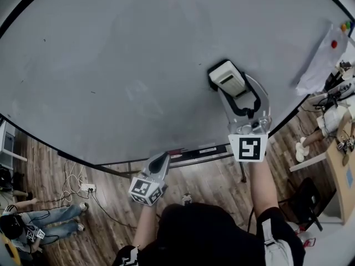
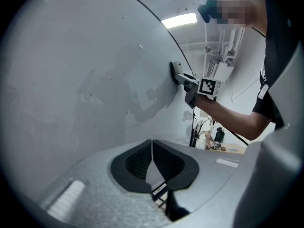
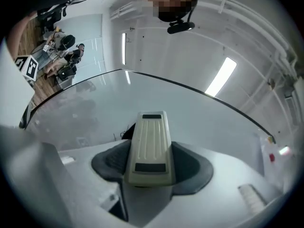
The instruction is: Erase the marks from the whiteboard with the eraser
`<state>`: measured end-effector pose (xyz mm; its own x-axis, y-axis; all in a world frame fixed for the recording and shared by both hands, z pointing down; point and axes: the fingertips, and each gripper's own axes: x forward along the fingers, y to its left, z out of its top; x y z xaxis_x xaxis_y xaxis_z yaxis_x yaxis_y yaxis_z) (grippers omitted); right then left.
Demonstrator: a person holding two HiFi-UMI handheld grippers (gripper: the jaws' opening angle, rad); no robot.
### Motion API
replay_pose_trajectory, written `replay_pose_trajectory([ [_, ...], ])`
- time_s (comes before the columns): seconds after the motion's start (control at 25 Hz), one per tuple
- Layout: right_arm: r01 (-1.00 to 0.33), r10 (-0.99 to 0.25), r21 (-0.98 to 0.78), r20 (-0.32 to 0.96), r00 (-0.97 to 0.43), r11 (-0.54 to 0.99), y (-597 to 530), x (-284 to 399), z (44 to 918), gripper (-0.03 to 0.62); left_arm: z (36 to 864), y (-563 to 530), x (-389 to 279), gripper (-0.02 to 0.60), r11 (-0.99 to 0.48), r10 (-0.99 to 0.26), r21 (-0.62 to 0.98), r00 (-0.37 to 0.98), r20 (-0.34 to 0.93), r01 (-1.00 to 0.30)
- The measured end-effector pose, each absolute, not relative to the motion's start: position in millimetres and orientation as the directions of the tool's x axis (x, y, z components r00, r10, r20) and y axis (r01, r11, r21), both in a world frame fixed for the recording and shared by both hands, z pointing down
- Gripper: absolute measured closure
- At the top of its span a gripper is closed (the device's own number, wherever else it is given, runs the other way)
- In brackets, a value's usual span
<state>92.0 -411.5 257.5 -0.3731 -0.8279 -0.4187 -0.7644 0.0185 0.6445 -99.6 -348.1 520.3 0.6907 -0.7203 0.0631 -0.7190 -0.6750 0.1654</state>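
A large whiteboard (image 1: 127, 65) fills the head view; only tiny faint specks show on it. My right gripper (image 1: 230, 81) is shut on a cream eraser (image 1: 227, 76), which is pressed against the board right of centre. In the right gripper view the eraser (image 3: 151, 147) sits between the dark pads, its far end at the whiteboard (image 3: 95, 113). My left gripper (image 1: 159, 160) hangs below the board's lower edge, shut with nothing in it. The left gripper view shows its pads (image 2: 137, 163) touching, and the eraser (image 2: 177, 73) on the whiteboard (image 2: 71, 80).
A marker tray (image 1: 188, 151) runs under the board's lower edge. Cables and a power strip (image 1: 87, 188) lie on the wooden floor at the left, near a person (image 1: 28, 223). Sheets of paper (image 1: 321, 60) hang at the board's right edge, beside a desk (image 1: 344, 170).
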Motion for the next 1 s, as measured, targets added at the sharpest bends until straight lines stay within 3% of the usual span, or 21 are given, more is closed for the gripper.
replay_pose_trajectory([
  [0.16, -0.748, -0.838, 0.663, -0.390, -0.381, 0.032, -412, 73, 276, 0.341, 521, -353, -102, 0.563, -0.676, -0.720, 0.167, 0.692, 0.061, -0.718],
  [0.44, -0.437, -0.802, 0.892, -0.175, -0.571, 0.117, -405, -19, 369, 0.341, 517, -359, -96, 0.563, -0.684, -0.713, 0.169, 0.699, 0.051, -0.710],
  [0.6, -0.418, -0.799, 0.905, -0.191, -0.570, 0.081, -405, -19, 354, 0.341, 516, -360, -99, 0.563, -0.684, -0.713, 0.166, 0.699, 0.049, -0.710],
  [0.84, -0.626, -0.781, 0.779, -0.385, -0.492, 0.010, -409, 33, 241, 0.341, 518, -363, -107, 0.563, -0.680, -0.717, 0.169, 0.696, 0.048, -0.713],
  [1.0, -0.844, -0.802, 0.536, -0.492, -0.340, 0.028, -412, 96, 192, 0.341, 517, -364, -110, 0.563, -0.682, -0.716, 0.170, 0.697, 0.047, -0.712],
])
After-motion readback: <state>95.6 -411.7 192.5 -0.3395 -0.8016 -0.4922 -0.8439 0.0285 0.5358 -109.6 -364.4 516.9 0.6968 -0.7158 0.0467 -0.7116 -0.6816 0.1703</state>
